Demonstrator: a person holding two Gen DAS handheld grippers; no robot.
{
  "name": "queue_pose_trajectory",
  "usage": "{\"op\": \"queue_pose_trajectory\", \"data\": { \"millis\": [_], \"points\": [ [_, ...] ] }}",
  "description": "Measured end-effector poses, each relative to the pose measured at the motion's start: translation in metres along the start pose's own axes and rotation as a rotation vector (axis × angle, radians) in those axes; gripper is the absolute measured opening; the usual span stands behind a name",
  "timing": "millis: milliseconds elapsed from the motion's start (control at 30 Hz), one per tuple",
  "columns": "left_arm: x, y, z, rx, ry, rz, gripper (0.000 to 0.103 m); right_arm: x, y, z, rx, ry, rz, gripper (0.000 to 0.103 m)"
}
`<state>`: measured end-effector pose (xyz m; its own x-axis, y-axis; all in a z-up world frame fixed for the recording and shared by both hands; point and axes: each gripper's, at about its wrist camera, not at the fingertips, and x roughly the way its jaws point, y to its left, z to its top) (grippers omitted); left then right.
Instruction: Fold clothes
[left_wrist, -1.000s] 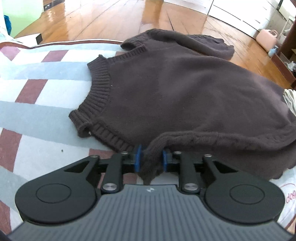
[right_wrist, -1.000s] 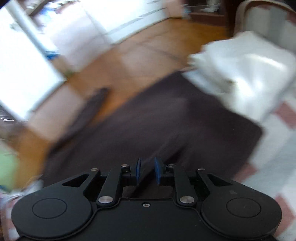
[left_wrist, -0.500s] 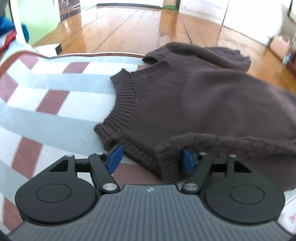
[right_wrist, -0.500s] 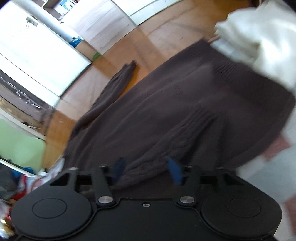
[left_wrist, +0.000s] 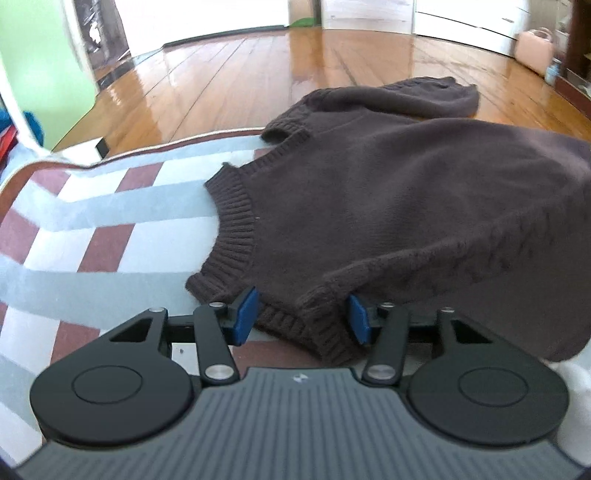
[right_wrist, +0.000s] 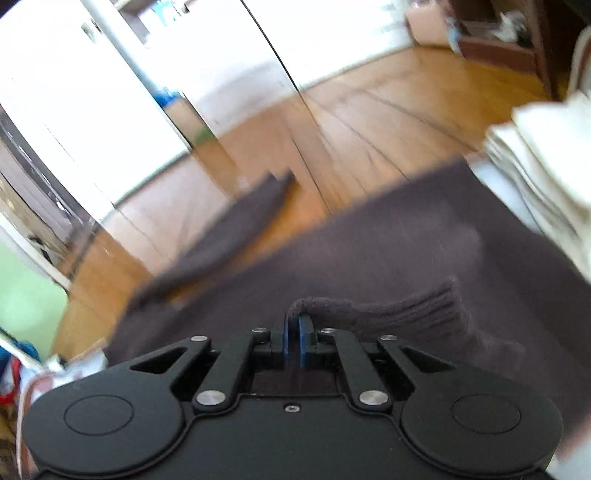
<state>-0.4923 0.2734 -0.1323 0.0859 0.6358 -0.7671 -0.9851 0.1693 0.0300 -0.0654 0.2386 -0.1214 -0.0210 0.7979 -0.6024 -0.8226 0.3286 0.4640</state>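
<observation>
Room w/ glossy wooden floor (left_wrist: 229, 85); in front, a bed w/ white, grey & maroon chevron cover (left_wrist: 85, 236). Dark brown knitted sweater (left_wrist: 388, 206) is lying across the cover from 12 to 3 o'clock, one sleeve hanging toward the floor. Left gripper (left_wrist: 302, 315) is sitting w/ jaws spread wide around a folded ribbed cuff at 6 o'clock, not pinching it. Right gripper (right_wrist: 294, 328) is clamping a ribbed edge of the sweater. A stack of white folded cloth (right_wrist: 543, 173) is sitting at 2 o'clock in right view. Risk: pulling w/ one side only may skew the fold, or drag the knit off the bed. No readable writing or brands.
</observation>
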Motion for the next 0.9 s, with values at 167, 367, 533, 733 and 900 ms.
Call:
{"op": "queue_pose_trajectory", "data": {
  "millis": [167, 367, 533, 733, 900],
  "points": [
    [-0.002, 0.017, -0.006, -0.132, 0.014, -0.002, 0.058, 0.042, 0.028, 0.017, -0.161, -0.098, -0.039, 0.008],
    [0.006, 0.056, -0.017, -0.334, 0.094, 0.066, 0.076, 0.04, -0.018, 0.006, 0.228, -0.076, 0.303, 0.026],
    [0.01, 0.098, -0.037, -0.657, 0.12, -0.1, 0.076, 0.003, -0.015, -0.041, 0.131, -0.02, 0.322, 0.038],
    [0.024, 0.123, -0.056, -0.969, 0.134, -0.307, 0.076, 0.0, 0.036, -0.091, -0.046, 0.263, 0.475, 0.038],
    [0.041, 0.125, -0.039, -0.96, 0.101, -0.299, 0.076, 0.008, 0.095, -0.125, -0.169, 0.46, 0.579, 0.045]
  ]
}}
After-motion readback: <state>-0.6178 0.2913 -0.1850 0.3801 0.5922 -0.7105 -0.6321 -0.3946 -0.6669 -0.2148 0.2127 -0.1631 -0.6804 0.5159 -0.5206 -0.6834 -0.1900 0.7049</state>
